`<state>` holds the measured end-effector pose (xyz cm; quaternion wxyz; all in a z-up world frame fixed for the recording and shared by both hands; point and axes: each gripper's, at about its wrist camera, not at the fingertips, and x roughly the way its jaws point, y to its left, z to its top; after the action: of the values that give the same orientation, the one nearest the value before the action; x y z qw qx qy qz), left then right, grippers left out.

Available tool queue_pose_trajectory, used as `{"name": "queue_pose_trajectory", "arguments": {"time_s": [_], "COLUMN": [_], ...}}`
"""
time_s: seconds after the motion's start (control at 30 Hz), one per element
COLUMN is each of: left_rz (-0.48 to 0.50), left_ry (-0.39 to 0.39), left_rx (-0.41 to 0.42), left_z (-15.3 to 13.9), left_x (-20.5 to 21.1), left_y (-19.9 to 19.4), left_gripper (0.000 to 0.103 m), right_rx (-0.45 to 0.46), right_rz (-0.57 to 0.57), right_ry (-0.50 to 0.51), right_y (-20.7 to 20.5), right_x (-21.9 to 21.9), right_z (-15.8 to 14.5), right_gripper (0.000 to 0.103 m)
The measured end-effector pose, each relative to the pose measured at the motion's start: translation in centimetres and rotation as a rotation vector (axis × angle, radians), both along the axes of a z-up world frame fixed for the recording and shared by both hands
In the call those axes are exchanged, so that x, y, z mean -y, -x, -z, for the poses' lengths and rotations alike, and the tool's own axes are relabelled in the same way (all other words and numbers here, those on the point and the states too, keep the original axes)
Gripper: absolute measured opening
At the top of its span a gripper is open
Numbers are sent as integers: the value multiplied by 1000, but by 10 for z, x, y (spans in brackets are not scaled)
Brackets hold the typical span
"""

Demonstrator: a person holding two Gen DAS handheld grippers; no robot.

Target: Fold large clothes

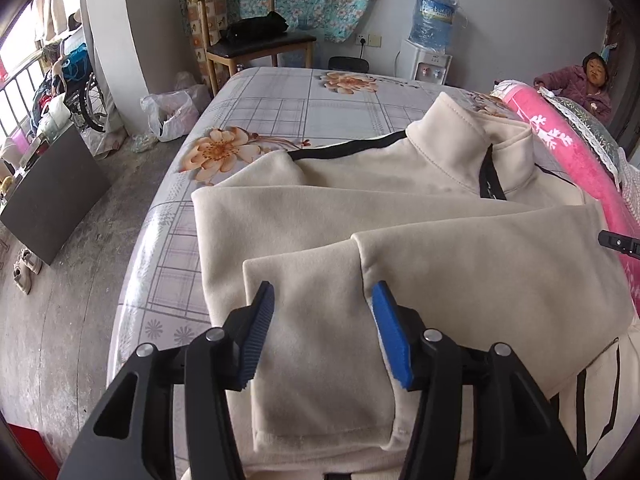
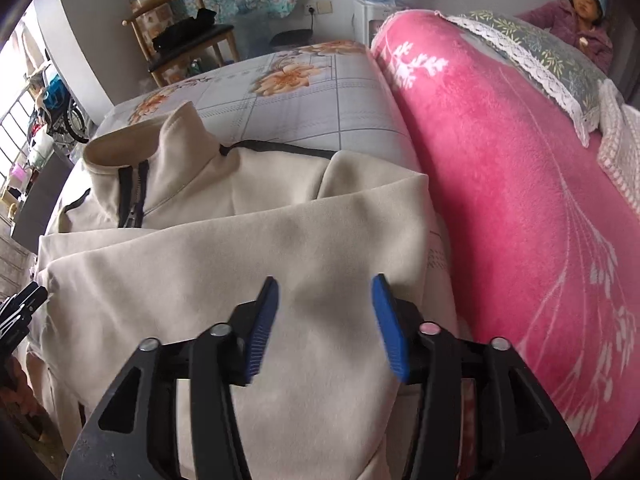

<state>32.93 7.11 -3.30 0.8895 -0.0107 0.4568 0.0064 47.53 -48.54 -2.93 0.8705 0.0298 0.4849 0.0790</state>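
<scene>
A cream zip-up jacket [image 1: 420, 216] with black trim lies on the bed, collar at the far end, both sleeves folded across its front. It also shows in the right wrist view [image 2: 280, 240]. My left gripper [image 1: 323, 288] is open and empty, hovering over a folded sleeve cuff [image 1: 316, 280]. My right gripper [image 2: 325, 280] is open and empty above the jacket's right side. The right gripper's tip shows at the right edge of the left wrist view [image 1: 620, 242]. The left gripper's tip shows at the left edge of the right wrist view [image 2: 20, 308].
The bed [image 1: 280, 96] has a flowered checked sheet. A rolled pink blanket [image 2: 520, 200] lies along the jacket's right side. A person [image 1: 588, 84] sits beyond it. A wooden chair [image 1: 256, 36], water dispenser [image 1: 430, 40] and plastic bags [image 1: 172, 108] stand past the bed.
</scene>
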Motion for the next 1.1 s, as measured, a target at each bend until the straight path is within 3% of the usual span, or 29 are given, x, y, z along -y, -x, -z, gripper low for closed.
{"name": "queue_pose_trajectory", "arguments": {"time_s": [0.23, 0.47, 0.6, 0.8, 1.1], "left_rz": [60, 112, 118, 103, 39], "left_ry": [-36, -35, -105, -184, -49], "left_rx": [11, -67, -62, -44, -26], "left_z": [-29, -9, 5, 29, 19], "left_x": [0, 18, 34, 42, 18], "left_y": [79, 177, 218, 250, 263], "left_gripper": [76, 80, 81, 82, 85], "right_rx": [71, -25, -51, -53, 5], "right_rz": [-127, -201, -206, -199, -171], "right_ry": [9, 9, 59, 133, 92], "right_y": [101, 201, 240, 261, 269], "right_x": [-7, -29, -44, -56, -49], "right_z": [-33, -2, 17, 42, 46], "right_gripper": [75, 83, 86, 94, 95]}}
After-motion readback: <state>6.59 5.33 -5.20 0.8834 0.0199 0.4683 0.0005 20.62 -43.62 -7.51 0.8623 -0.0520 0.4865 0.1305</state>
